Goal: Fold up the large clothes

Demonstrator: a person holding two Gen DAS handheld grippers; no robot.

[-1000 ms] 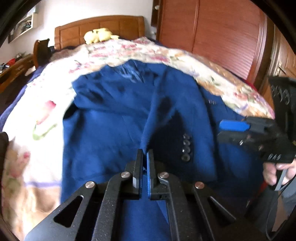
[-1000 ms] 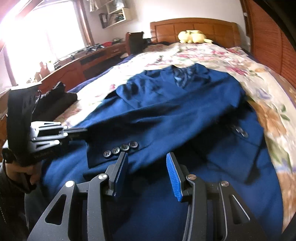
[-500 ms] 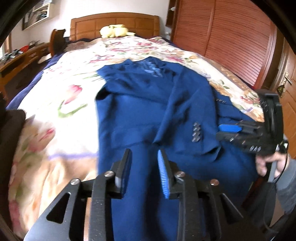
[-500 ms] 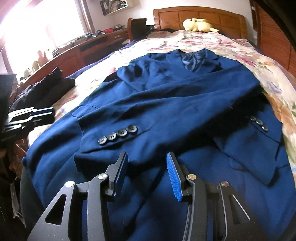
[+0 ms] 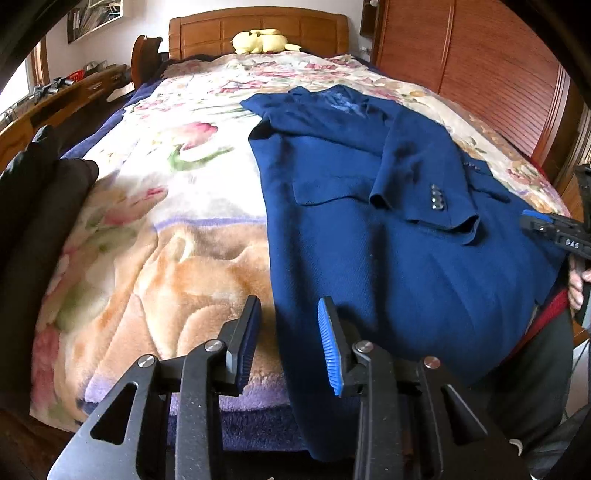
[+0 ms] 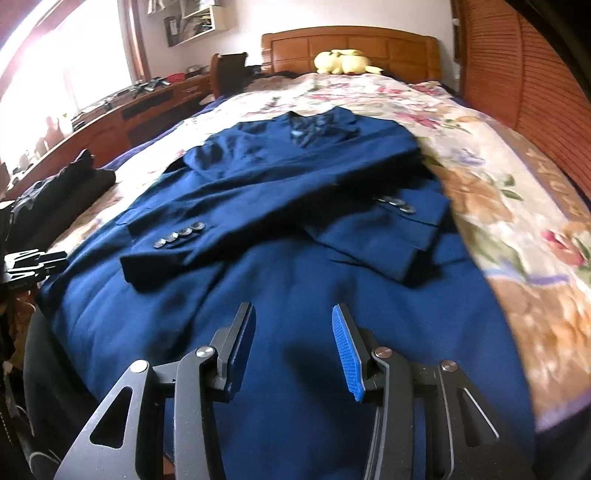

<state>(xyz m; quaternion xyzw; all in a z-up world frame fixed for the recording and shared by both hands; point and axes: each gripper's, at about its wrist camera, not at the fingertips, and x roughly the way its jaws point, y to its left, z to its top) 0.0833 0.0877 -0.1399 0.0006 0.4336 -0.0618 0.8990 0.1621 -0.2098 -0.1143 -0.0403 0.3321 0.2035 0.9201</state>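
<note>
Blue jacket (image 5: 369, 258) lies lengthwise along bed (image 5: 166, 221) (collar toward headboard (image 5: 258, 26)).

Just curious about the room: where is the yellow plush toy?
The plush toy lies at the far end of the bed, against the wooden headboard, beyond the blue jacket in both views.

Wooden headboard (image 6: 351, 48), slatted wardrobe (image 5: 480, 74), and bright window (image 6: 74, 66) surround the bed.
</note>
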